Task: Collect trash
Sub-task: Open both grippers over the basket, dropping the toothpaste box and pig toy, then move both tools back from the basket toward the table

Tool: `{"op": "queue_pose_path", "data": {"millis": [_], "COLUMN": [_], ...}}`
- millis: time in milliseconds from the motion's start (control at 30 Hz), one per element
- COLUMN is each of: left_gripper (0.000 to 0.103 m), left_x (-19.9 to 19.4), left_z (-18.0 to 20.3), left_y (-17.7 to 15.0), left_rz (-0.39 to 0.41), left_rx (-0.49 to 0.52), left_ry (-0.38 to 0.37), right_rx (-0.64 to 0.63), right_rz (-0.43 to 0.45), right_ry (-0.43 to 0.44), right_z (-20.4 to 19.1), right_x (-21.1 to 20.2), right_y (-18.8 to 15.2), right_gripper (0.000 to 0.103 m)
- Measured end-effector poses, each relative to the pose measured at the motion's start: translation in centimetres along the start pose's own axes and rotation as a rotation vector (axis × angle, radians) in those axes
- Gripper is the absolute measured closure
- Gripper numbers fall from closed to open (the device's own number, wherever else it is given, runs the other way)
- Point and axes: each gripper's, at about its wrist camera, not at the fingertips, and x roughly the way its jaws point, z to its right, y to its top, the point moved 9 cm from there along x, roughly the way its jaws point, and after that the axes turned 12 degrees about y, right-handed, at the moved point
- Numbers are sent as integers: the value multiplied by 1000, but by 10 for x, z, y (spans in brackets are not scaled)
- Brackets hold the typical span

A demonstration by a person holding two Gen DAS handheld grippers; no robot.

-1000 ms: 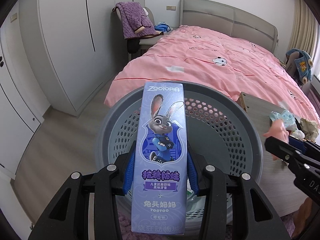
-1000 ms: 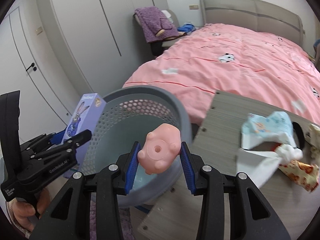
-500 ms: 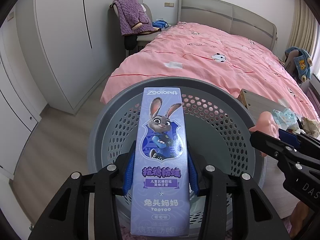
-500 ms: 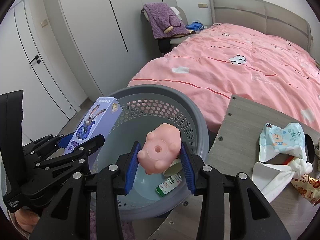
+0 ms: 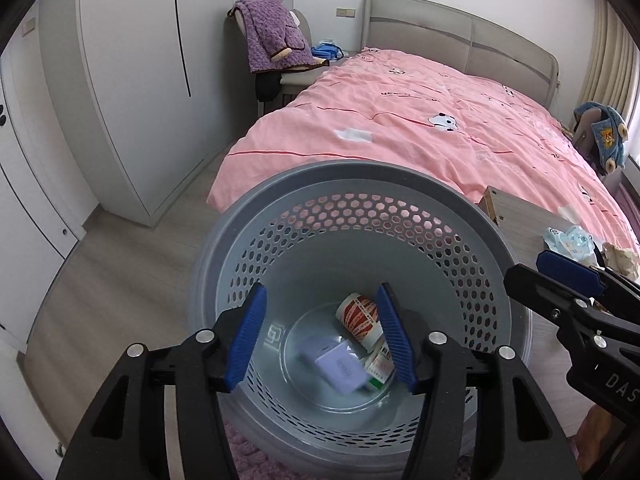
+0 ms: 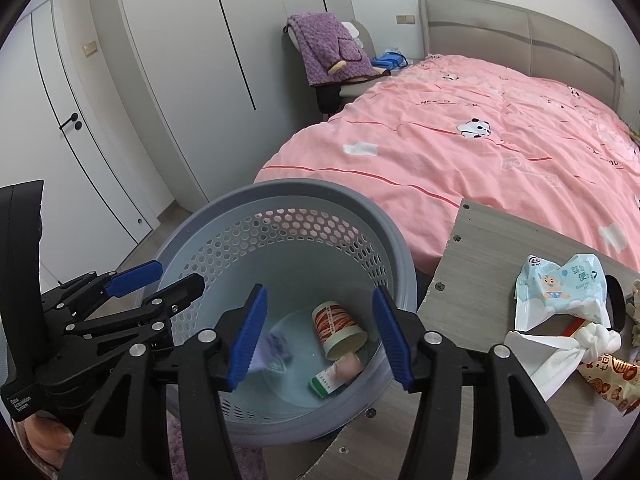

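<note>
Two items have just been released: the purple toothpaste carton [image 5: 338,366] and pink rubber toy [image 6: 347,365] now lie inside the grey perforated plastic basket [image 5: 360,184]. Left gripper [image 5: 322,334] and right gripper [image 6: 318,336] are spread empty above it. More wrappers [image 6: 560,292] remain on the wooden tabletop [image 6: 480,248] nearby, unobstructed.

The left wrist camera looks steeply down along its blue-padded fingers [image 5: 246,334] into the round grey perforated plastic basket [image 5: 360,216], close above its rim; the right wrist camera sits just beside it, facing the same basket [image 6: 280,216] from nearer the grey wooden tabletop [image 6: 488,248]; both share the basket and the pink-quilted bed [image 5: 420,120] beyond.
</note>
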Motion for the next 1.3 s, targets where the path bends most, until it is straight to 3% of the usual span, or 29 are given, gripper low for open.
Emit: {"op": "queue_pose_path", "data": {"millis": [733, 1300], "left_gripper": [37, 33], "left_x": [-23, -47], "left_z": [-16, -4], "left_y": [-6, -10], "left_rz": [27, 62], "left_rx": [-24, -15], "left_ry": [35, 38], "right_rx": [8, 18], "right_rz": [23, 56], "right_ry": [-33, -75], "right_z": [-1, 7], "right_x": [-15, -46], "right_y": [-7, -19], "right_gripper": [41, 34]}}
